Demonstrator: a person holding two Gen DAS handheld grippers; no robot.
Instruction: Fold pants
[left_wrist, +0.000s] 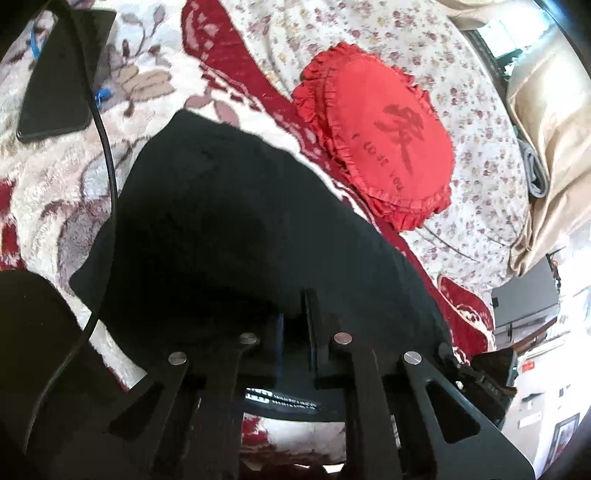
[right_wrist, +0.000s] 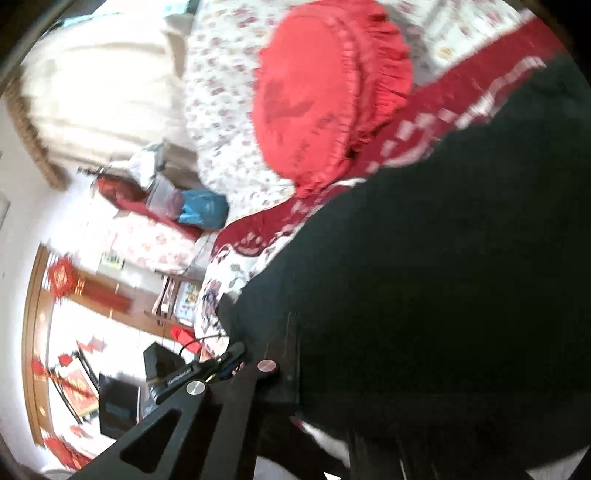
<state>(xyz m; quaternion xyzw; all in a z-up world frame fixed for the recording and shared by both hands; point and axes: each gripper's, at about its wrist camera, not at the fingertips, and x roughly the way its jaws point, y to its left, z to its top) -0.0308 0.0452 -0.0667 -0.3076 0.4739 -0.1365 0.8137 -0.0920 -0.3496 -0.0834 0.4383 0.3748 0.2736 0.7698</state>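
Observation:
The black pants (left_wrist: 229, 221) lie bunched on a red and cream floral blanket (left_wrist: 48, 184) on the bed. My left gripper (left_wrist: 295, 314) is shut on an edge of the pants, which drape over its fingertips. In the right wrist view the pants (right_wrist: 443, 258) fill the right half and cover my right gripper (right_wrist: 314, 354); only its left finger (right_wrist: 284, 354) shows, pressed against the cloth. The view is motion-blurred.
A round red frilled cushion (left_wrist: 380, 136) lies on the flowered sheet beyond the pants; it also shows in the right wrist view (right_wrist: 325, 92). A black phone (left_wrist: 62, 74) with a cable (left_wrist: 107, 155) lies at the upper left. Beige curtain (left_wrist: 546, 129) hangs right.

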